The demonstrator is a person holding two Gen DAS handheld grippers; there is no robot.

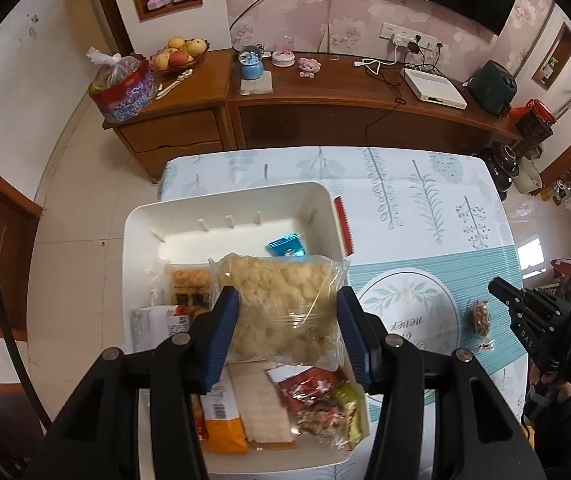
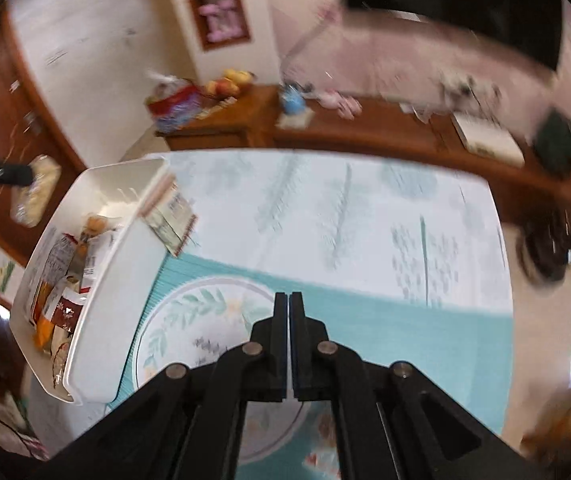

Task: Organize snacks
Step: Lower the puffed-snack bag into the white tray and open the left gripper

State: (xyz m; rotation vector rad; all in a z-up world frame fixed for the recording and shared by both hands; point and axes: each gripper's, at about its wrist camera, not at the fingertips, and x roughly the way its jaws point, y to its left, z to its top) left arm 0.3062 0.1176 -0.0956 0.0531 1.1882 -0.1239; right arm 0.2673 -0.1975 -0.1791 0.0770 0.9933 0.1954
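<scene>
The left gripper [image 1: 285,320] is gripping a clear plastic bag of pale puffed snacks [image 1: 281,308] between its blue-padded fingers [image 1: 221,336], the jaws spread about as wide as the bag and pressing on both its side edges. The bag is hanging just above the white rectangular plastic bin [image 1: 141,224], over packets already lying inside: an orange-and-white packet [image 1: 221,420], a red wrapped snack [image 1: 309,392] and, farther in, a clear tray of round golden biscuits [image 1: 189,280] and a small blue foil packet [image 1: 287,246]. The bin is sitting on the table covered with a leaf-printed white and teal cloth [image 1: 405,208].

To the right, two small wrapped sweets [image 1: 481,318] are lying on the cloth near the black right gripper [image 1: 503,292]. In its own blurred view the right gripper [image 2: 288,300] is holding nothing, its black fingers [image 2: 279,320] pressed together above the teal cloth [image 2: 365,320], beside the bin [image 2: 117,272].

Beyond the table, a wooden sideboard [image 1: 325,92] is standing against the wall.
</scene>
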